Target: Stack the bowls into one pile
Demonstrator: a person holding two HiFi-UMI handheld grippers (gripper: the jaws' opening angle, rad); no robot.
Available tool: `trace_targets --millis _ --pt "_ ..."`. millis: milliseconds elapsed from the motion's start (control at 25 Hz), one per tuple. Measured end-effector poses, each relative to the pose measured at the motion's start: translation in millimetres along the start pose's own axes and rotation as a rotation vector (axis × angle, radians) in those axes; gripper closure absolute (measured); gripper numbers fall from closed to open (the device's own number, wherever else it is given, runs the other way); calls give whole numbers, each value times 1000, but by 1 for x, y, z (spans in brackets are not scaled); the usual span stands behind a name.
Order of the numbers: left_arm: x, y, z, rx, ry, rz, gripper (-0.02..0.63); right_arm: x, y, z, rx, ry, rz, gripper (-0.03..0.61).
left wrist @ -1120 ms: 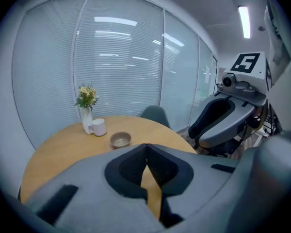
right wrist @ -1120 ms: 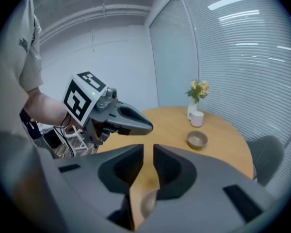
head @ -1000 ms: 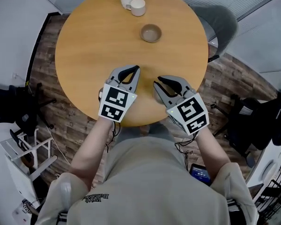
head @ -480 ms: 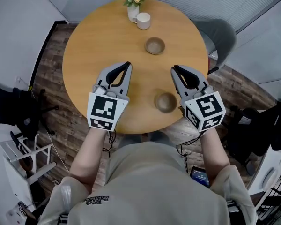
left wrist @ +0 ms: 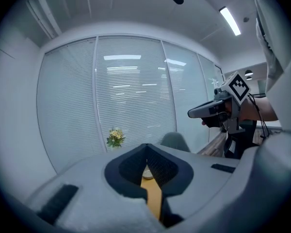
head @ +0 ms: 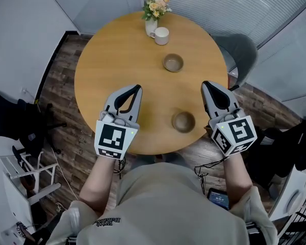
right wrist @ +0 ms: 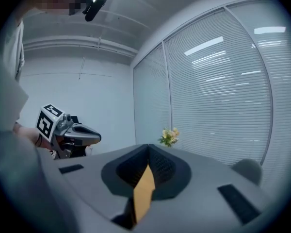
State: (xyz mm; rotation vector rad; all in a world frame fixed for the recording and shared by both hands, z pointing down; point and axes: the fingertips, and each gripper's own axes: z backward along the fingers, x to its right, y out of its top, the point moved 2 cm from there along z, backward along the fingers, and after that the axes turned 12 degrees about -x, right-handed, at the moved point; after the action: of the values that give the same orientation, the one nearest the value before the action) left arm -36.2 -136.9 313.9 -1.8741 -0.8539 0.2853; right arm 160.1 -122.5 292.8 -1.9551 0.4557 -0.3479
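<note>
We see a desk [head: 112, 60] of smooth pale wood with a soft satin sheen. On it the mug [head: 161, 35] is glossy white. The bowl nearer the mug [head: 173, 63] and the bowl farther from the mug [head: 183, 121] look like brown ceramic, dull rather than shiny. The left tool [head: 138, 87] and right tool [head: 205, 84] have matt grey plastic shells with black ribbed pads [left wrist: 164, 168]. Round the desk, the floor [head: 61, 101] is dark, rough-grained wood plank.
</note>
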Motion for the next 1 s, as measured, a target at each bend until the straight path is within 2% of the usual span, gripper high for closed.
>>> trace_targets --millis 400,560,720,1000 --pt "0 -7 -4 -13 -19 12 594 -3 -5 0 -17 3 20 549" --pt "-1 -8 -11 -30 -29 9 594 2 -9 -8 -58 5 52 548" --pt "-2 -12 -26 -71 -60 -8 593 12 -6 -24 -107 7 131 548" --pt "-7 -16 -59 -120 -70 -41 594 44 -12 -74 -207 71 200 543"
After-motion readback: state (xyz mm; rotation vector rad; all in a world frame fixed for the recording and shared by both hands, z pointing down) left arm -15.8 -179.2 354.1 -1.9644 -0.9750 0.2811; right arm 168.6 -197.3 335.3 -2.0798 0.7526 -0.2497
